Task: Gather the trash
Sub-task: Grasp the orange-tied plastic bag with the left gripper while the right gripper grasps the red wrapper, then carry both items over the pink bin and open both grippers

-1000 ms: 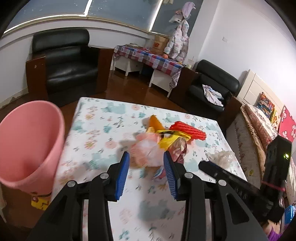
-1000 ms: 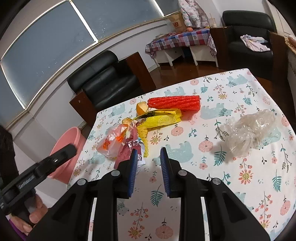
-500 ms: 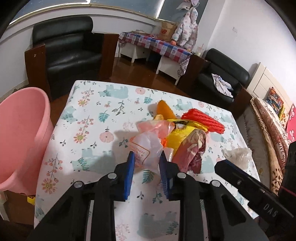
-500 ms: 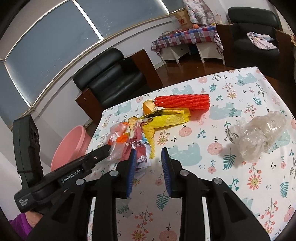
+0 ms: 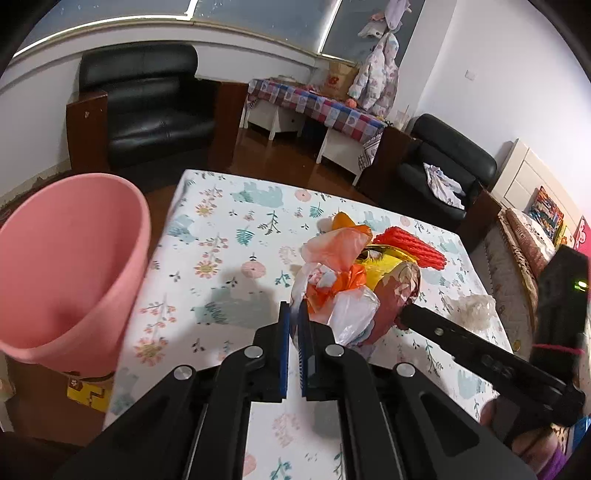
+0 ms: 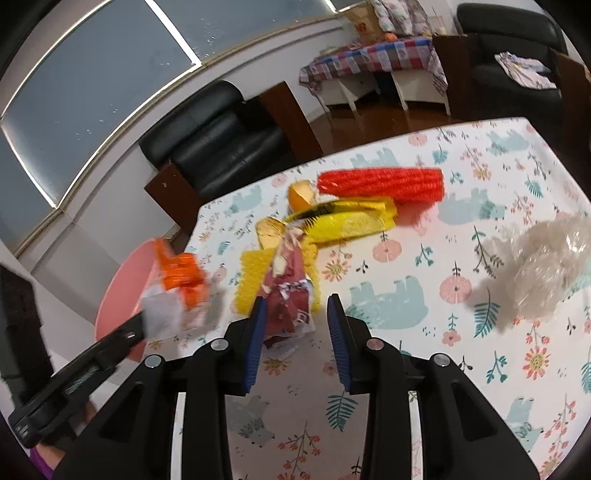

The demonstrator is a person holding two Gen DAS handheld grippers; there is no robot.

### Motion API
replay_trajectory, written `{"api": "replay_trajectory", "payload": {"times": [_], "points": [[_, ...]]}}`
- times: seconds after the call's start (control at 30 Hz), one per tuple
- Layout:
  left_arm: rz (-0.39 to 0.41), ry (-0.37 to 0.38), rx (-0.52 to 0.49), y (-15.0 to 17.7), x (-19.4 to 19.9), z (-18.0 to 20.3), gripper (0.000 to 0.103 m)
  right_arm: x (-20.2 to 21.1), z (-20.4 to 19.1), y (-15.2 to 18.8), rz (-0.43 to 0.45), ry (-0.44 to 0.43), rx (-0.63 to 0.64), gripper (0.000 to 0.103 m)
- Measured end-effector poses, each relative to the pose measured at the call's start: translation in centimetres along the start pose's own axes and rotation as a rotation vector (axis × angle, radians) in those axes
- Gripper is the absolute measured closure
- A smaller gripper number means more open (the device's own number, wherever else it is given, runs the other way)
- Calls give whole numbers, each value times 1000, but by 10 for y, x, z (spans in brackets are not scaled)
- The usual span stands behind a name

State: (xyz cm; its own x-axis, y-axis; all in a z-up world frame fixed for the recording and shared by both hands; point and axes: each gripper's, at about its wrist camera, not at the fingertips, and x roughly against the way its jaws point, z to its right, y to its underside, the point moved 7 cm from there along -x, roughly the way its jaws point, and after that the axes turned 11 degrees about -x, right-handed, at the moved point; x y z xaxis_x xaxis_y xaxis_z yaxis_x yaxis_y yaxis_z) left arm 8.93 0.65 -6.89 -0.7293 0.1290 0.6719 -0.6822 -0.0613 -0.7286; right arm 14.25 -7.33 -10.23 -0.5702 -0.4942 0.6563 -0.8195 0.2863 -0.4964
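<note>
Left wrist view: my left tongs pinch the orange-and-white bag; right tongs gape (maroon wrapper between).

White walls, dark windows, black armchairs (leather-look), brown wooden floor

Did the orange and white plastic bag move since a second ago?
Yes. In the right wrist view the orange and white plastic bag has left the trash pile and swung left, toward the pink bin, pinched in the left tool, whose jaws just closed on it.
</note>
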Motion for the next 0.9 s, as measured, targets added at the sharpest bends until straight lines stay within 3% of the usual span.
{"api": "replay_trajectory", "payload": {"times": [0.2,0.27,0.37,0.6,0.9], "points": [[15,-12,9,9,17,-7,100,-6,1,3,-9,-5,-16,69],[17,-15,17,11,21,-11,100,-6,-1,5,-9,-6,-4,86],[21,-17,29,14,26,-15,100,-5,-4,9,-20,-7,12,97],[65,-38,55,10,47,-32,100,12,-23,10,23,-37,76,99],[149,-149,124,3,91,-87,100,36,-62,8,73,-106,150,100]]}}
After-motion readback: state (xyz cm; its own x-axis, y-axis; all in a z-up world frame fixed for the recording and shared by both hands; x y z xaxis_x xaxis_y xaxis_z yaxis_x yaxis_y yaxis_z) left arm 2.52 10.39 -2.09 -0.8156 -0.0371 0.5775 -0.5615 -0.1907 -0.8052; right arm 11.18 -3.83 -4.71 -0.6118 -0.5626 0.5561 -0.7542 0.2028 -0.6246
